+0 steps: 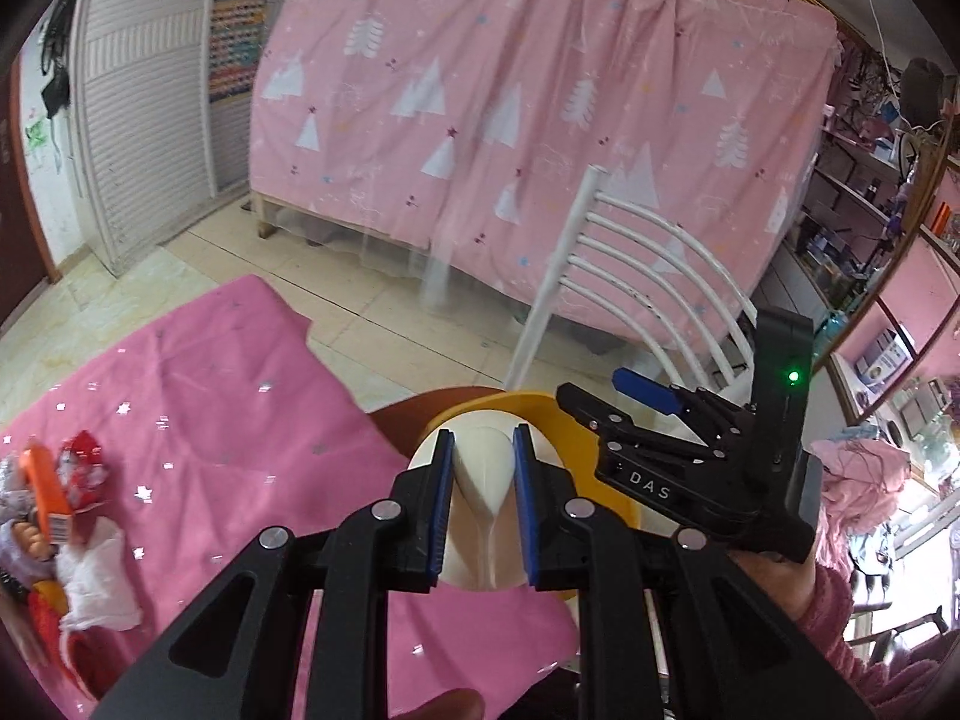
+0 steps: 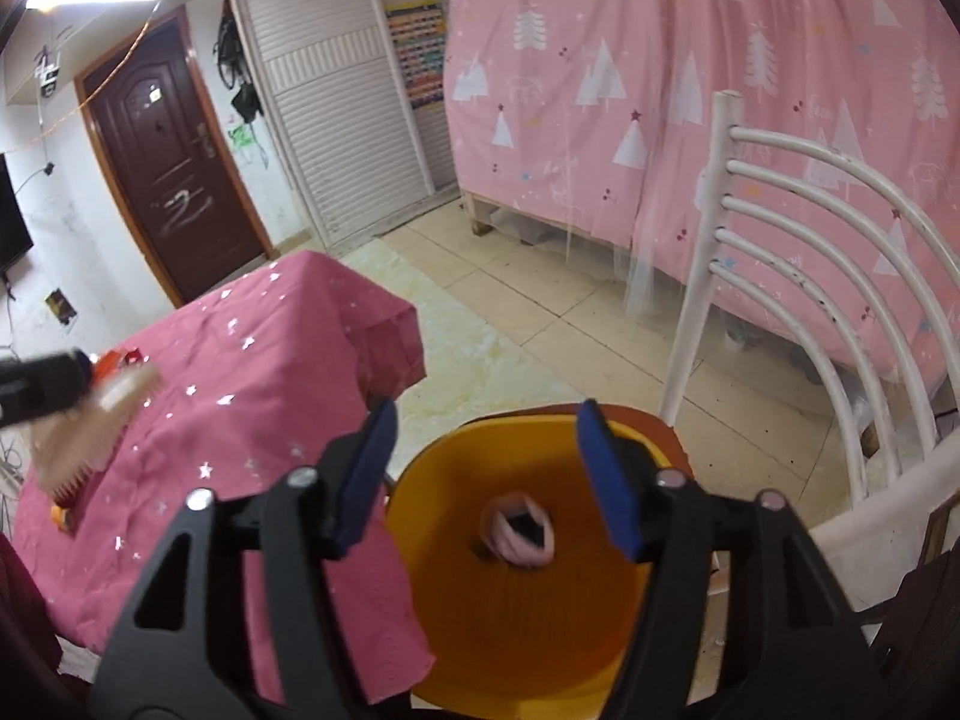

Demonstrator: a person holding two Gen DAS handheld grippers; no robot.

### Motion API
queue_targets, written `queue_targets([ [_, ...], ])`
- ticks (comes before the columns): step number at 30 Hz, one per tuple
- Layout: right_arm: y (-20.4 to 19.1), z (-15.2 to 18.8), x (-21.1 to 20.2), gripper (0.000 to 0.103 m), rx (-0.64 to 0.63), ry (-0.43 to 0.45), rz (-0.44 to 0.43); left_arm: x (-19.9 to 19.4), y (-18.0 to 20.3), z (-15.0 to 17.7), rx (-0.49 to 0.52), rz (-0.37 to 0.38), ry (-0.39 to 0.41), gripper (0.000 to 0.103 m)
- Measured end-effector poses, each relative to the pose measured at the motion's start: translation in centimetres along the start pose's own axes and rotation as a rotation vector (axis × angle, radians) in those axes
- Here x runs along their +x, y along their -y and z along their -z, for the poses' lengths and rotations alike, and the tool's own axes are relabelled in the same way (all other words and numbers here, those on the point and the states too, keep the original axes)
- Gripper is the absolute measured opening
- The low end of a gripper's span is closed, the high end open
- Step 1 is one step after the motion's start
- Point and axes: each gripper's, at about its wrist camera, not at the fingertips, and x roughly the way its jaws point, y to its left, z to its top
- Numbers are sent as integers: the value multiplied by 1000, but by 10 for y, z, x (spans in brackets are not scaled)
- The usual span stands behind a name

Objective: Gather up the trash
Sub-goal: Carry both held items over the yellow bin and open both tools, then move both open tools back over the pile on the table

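Note:
My left gripper (image 1: pixel 483 462) is shut on a cream paper cup (image 1: pixel 483 480), squeezing it flat, held over the table's right edge in front of the orange bin (image 1: pixel 540 414). My right gripper (image 2: pixel 486 462) is open and empty above the orange bin (image 2: pixel 456 600), which stands on a chair seat and holds a pink wrapper (image 2: pixel 519 531). The right gripper also shows in the left wrist view (image 1: pixel 624 399). A pile of trash (image 1: pixel 66 516) with an orange packet, red wrappers and white tissue lies at the table's left. The left gripper with the cup appears blurred at the left of the right wrist view (image 2: pixel 90 408).
The table carries a pink star-print cloth (image 1: pixel 228 420). A white chair back (image 2: pixel 810 252) rises right of the bin. A pink curtained bed (image 1: pixel 540 120) stands behind, with tiled floor (image 2: pixel 540 300) between. A brown door (image 2: pixel 174 156) and cluttered shelves (image 1: pixel 870 180) line the room.

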Motion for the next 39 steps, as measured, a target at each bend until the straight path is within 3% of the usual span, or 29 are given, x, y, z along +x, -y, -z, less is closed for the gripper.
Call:
queue_targets([
  [8, 30, -2, -12, 65, 99, 48, 23, 49, 19, -2, -9, 64, -81, 14],
  [12, 30, 0, -13, 65, 105, 42, 15, 52, 23, -3, -16, 62, -78, 42],
  [19, 17, -5, -7, 65, 82, 26, -5, 28, 10, -1, -57, 45, -42, 46],
  [39, -144, -16, 26, 65, -164, -39, -216, -80, -127, 27, -293, -208, 103, 47],
])
